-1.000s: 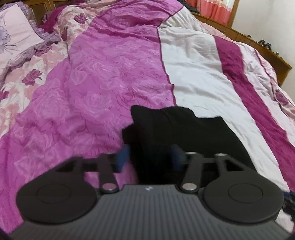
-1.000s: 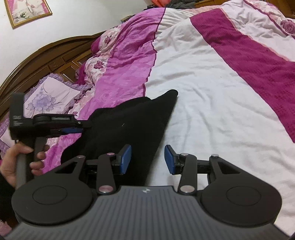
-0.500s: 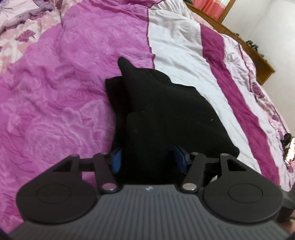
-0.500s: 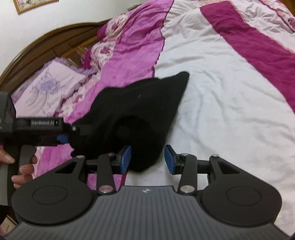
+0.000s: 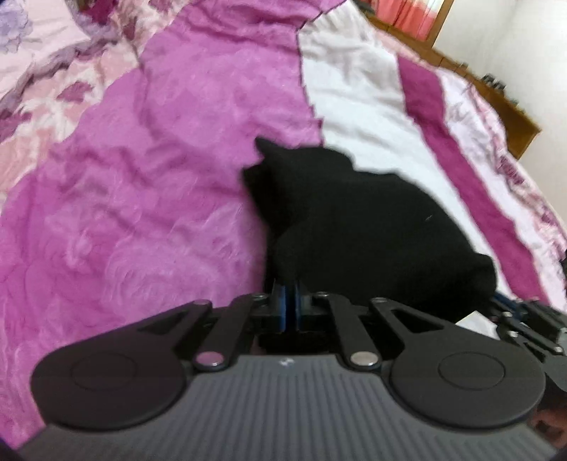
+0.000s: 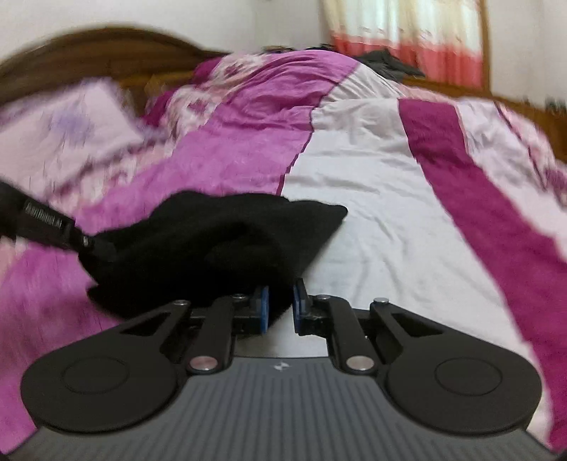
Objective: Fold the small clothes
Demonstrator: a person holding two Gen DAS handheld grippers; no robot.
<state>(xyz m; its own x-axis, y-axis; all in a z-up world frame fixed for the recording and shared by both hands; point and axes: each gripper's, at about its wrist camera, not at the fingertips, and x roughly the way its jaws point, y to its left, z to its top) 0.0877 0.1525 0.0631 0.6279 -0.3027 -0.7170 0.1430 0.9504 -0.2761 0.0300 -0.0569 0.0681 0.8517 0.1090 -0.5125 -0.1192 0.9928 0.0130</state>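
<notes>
A black garment [image 5: 354, 220] lies bunched on the pink and white bedspread [image 5: 141, 177]. My left gripper [image 5: 288, 305] is at its near left edge, with its blue pads pressed together on a pinch of the black cloth. In the right wrist view the same garment [image 6: 212, 230] rises in a fold, with the left gripper [image 6: 46, 223] at its left end. My right gripper [image 6: 281, 306] is at the near right corner. Its jaws are closing, a wad of black cloth fills the gap, and the pads [image 6: 263, 308] touch it. The right gripper [image 5: 524, 319] also shows at the garment's right end.
A floral pillow [image 6: 71, 127] and the wooden headboard [image 6: 106, 39] are at the left. Dark clothes [image 6: 389, 62] lie at the bed's far end below a pink curtain [image 6: 407, 32]. A wooden bed frame [image 5: 496, 95] runs along the right side.
Both grippers went from open around the garment's near edge to closed on it. The cloth has bunched up between them. The right wrist view has rolled level.
</notes>
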